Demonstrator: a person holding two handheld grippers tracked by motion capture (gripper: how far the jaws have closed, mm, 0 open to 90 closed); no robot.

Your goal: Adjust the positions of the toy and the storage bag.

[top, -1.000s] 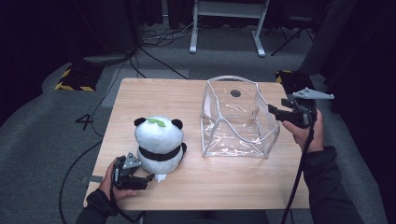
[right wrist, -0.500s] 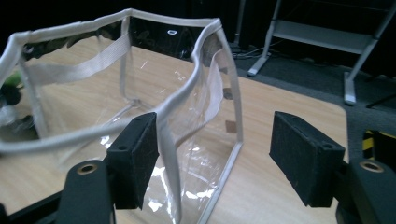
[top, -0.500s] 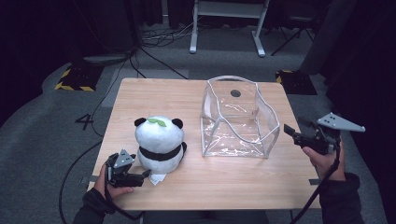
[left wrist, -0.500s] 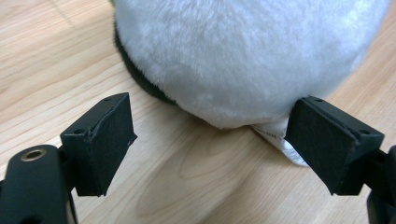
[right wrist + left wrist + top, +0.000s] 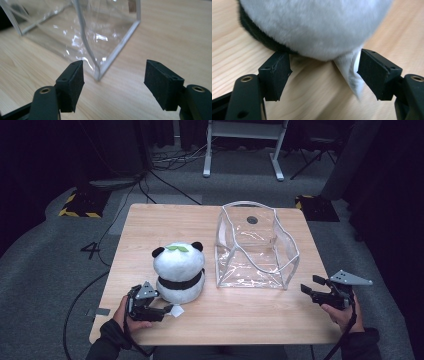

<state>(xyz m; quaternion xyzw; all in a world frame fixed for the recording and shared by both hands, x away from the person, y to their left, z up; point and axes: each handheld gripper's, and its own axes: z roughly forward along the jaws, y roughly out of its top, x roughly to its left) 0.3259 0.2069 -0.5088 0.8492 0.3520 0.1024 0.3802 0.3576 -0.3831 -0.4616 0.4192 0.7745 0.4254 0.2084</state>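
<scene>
With the plush panda [image 5: 178,272] on the worktop [image 5: 160,225] beside the clear bag [image 5: 254,247], the left gripper [image 5: 324,72], jaws wide, frames its base, the right gripper [image 5: 314,290] likewise wide; probably closing on it comes next.

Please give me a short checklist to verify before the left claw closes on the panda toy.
1. Left claw open: ok.
2. Panda toy between the jaws: not ok, only its white tag and lower edge lie there.
3. Toy upright on the table: ok.
4. Clear bag mouth open, facing up: ok.
5. Right claw open and off the bag: ok.
6. Bag stands without support: cannot tell.
</scene>
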